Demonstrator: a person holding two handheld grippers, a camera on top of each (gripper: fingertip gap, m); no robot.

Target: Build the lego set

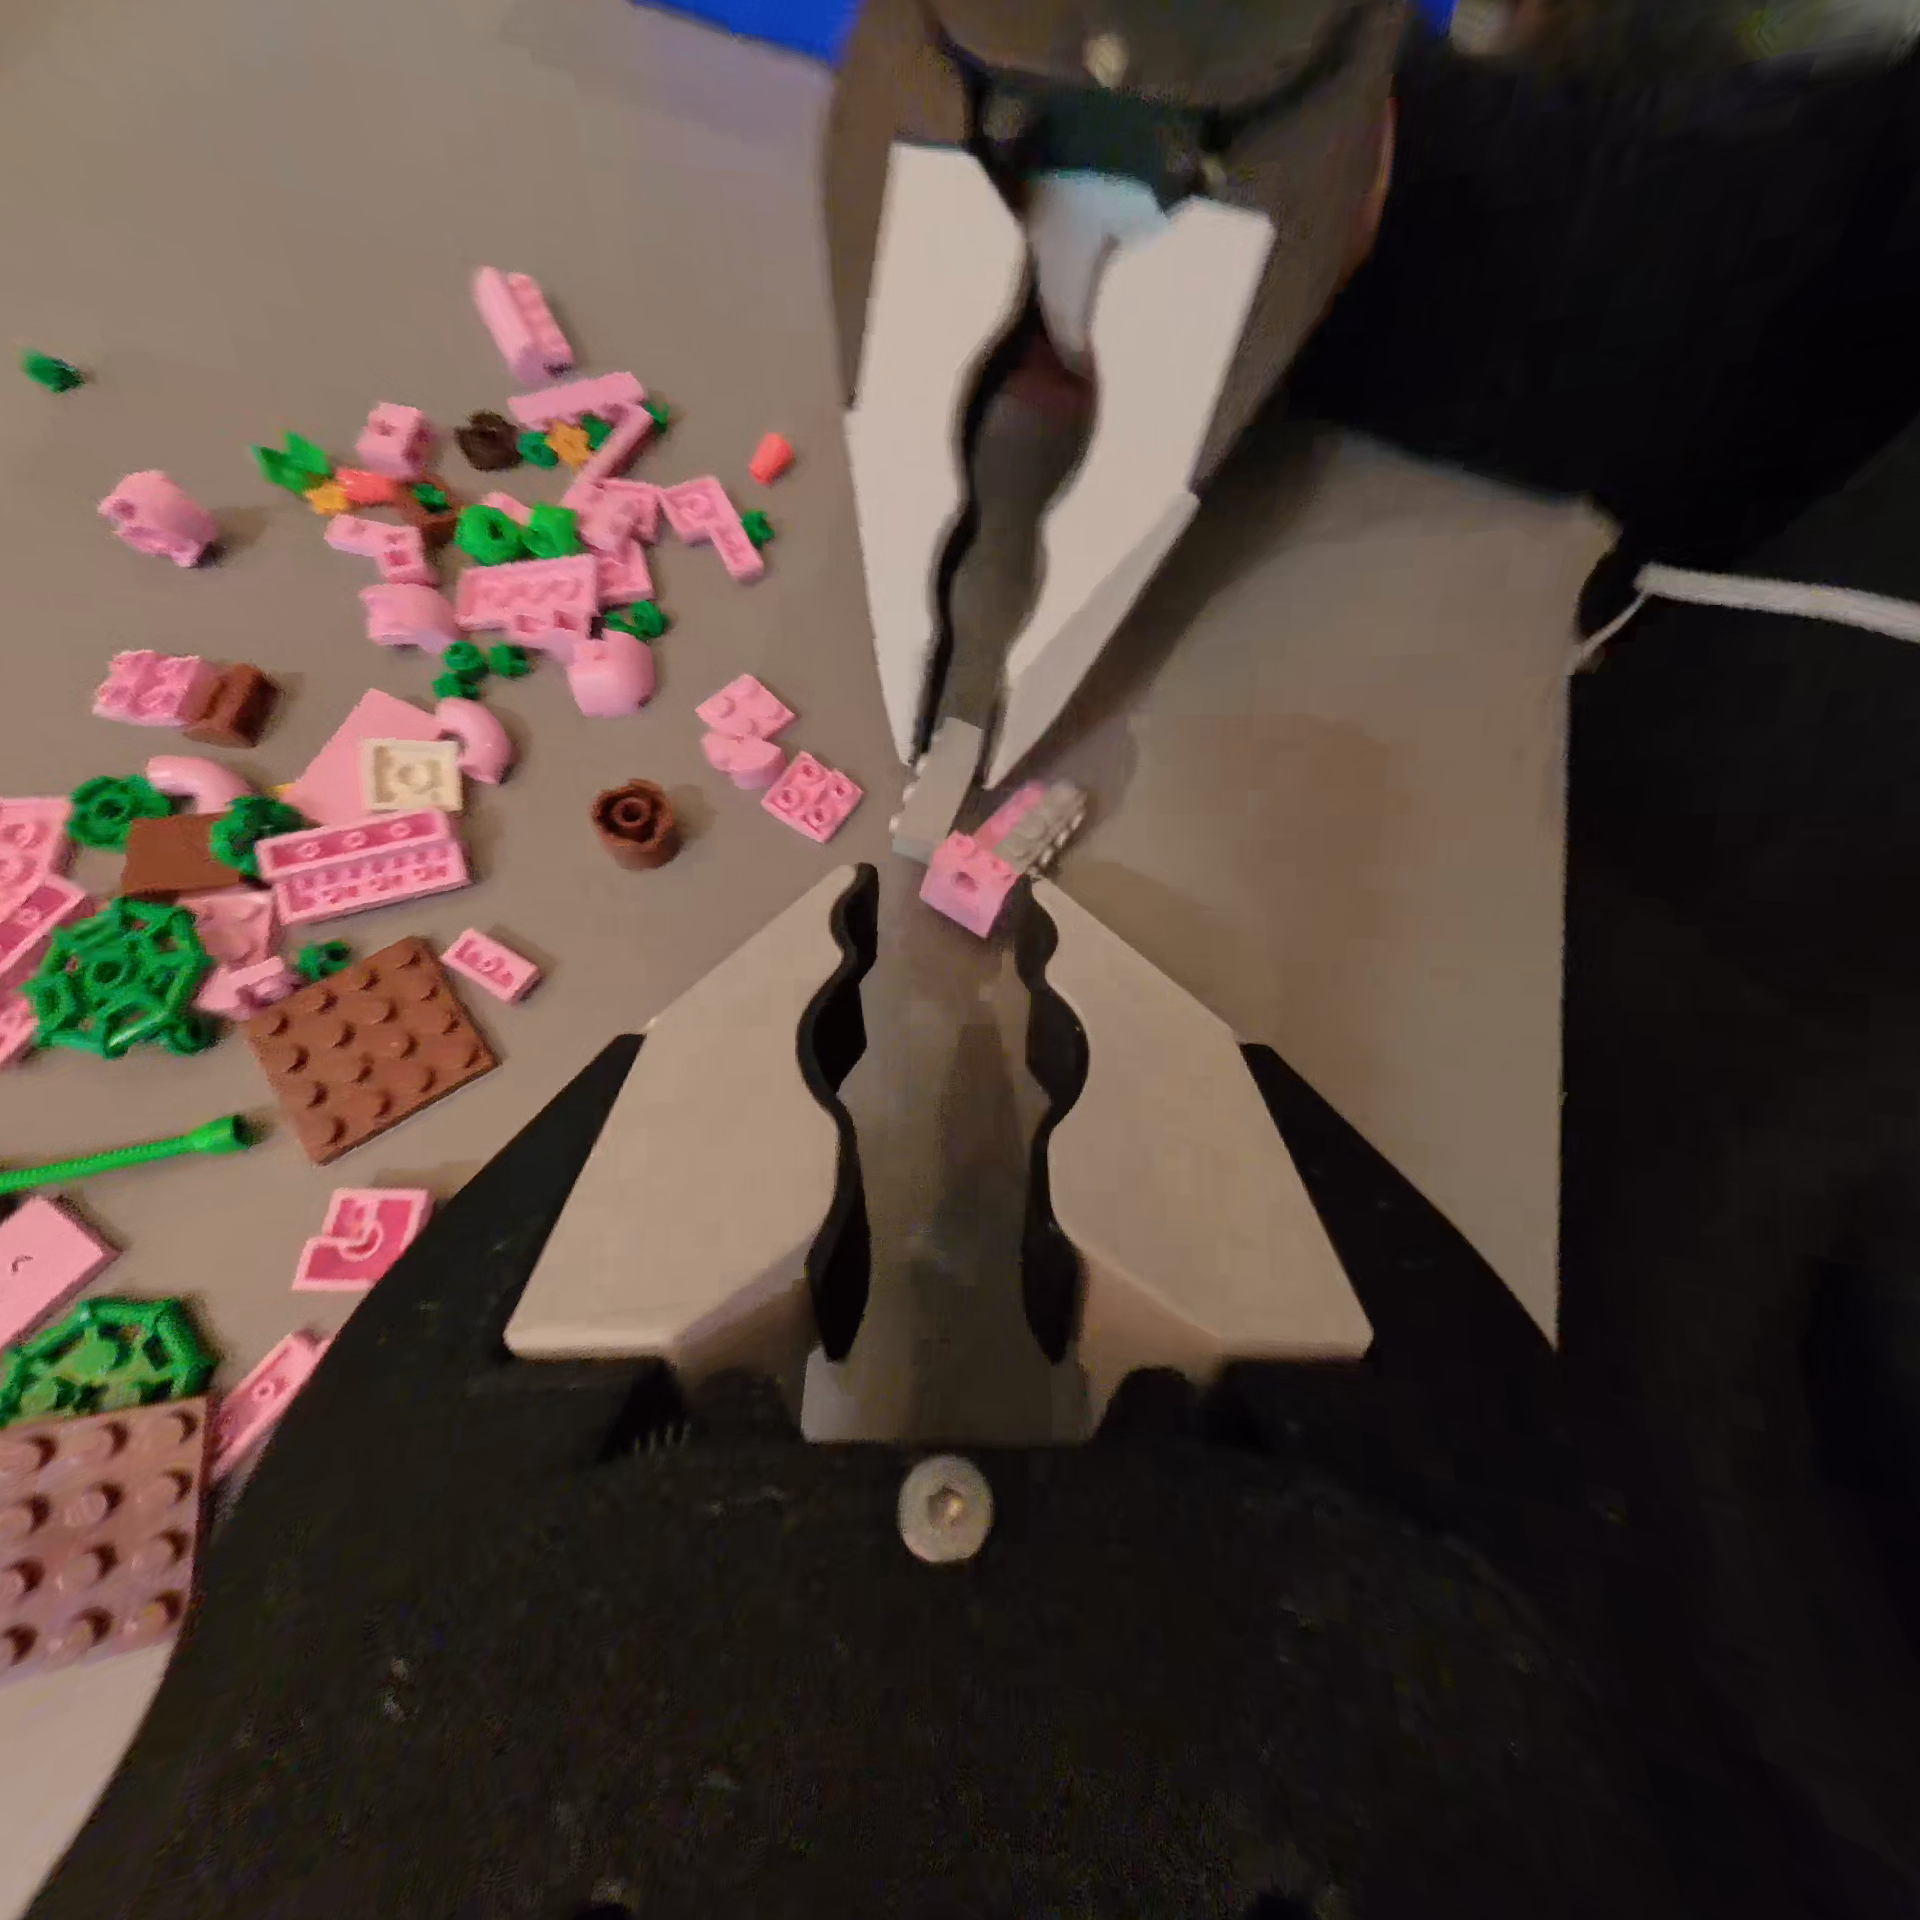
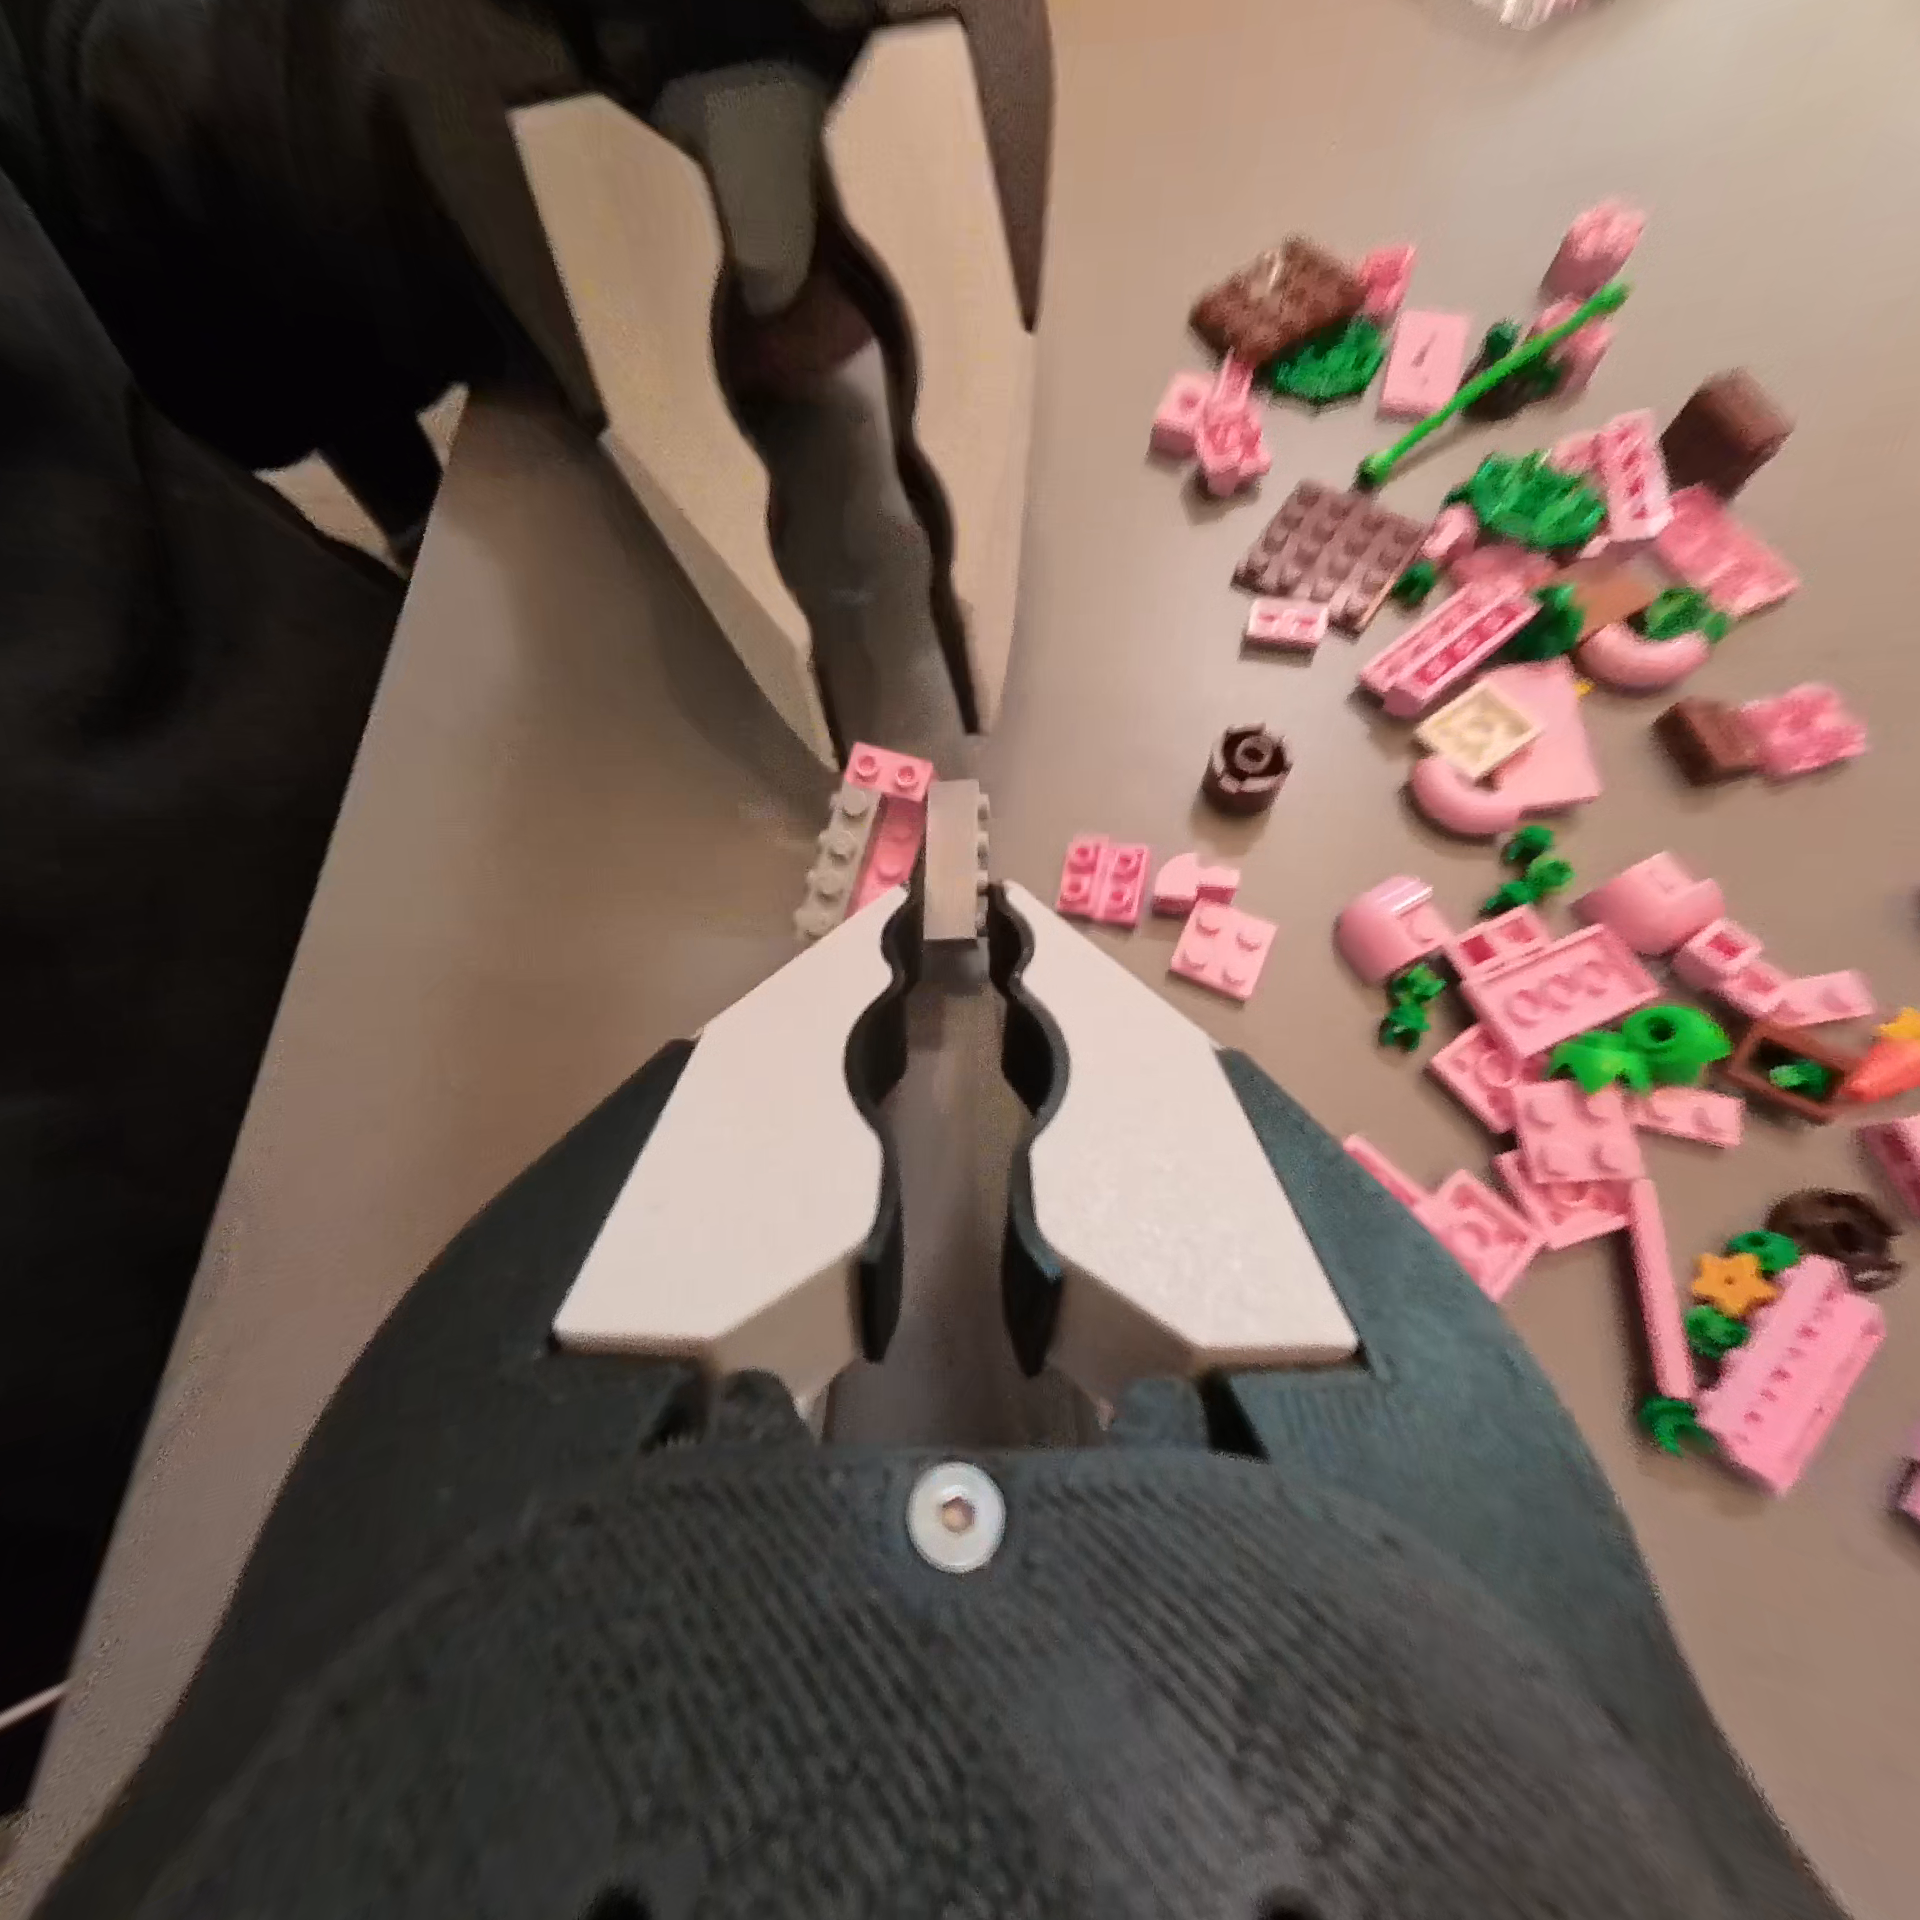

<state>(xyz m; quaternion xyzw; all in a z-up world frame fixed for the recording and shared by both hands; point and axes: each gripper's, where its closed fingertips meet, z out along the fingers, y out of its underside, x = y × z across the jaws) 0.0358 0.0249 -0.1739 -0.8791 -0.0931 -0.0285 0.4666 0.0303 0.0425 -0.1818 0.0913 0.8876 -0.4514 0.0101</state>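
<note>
A small pink and grey assembly (image 1: 997, 852) lies on the grey table (image 1: 1299, 831), just past my left gripper's fingertips. My left gripper (image 1: 945, 883) is open, and the assembly's pink brick sits by its right fingertip without being clamped. My right gripper (image 2: 954, 904) is shut on a grey studded brick (image 2: 956, 862), held on edge right beside the assembly (image 2: 868, 842). In the left wrist view the right gripper (image 1: 951, 764) comes in from the top with the grey brick (image 1: 940, 795). In the right wrist view the left gripper (image 2: 904, 743) comes in from the top.
Several loose pink, green and brown pieces lie spread out, left in the left wrist view and right in the right wrist view. Among them are a brown plate (image 1: 369, 1044), a brown round brick (image 1: 636, 823) (image 2: 1250, 766) and a green leaf piece (image 1: 114, 977). The table edge (image 1: 1558, 935) and dark clothing lie beyond the assembly. My two grippers' fingertips are within a few centimetres of each other. It is some 10 cm from my left tips to the brown plate (image 1: 369, 1044). It is also in sight in the right wrist view (image 2: 1332, 553).
</note>
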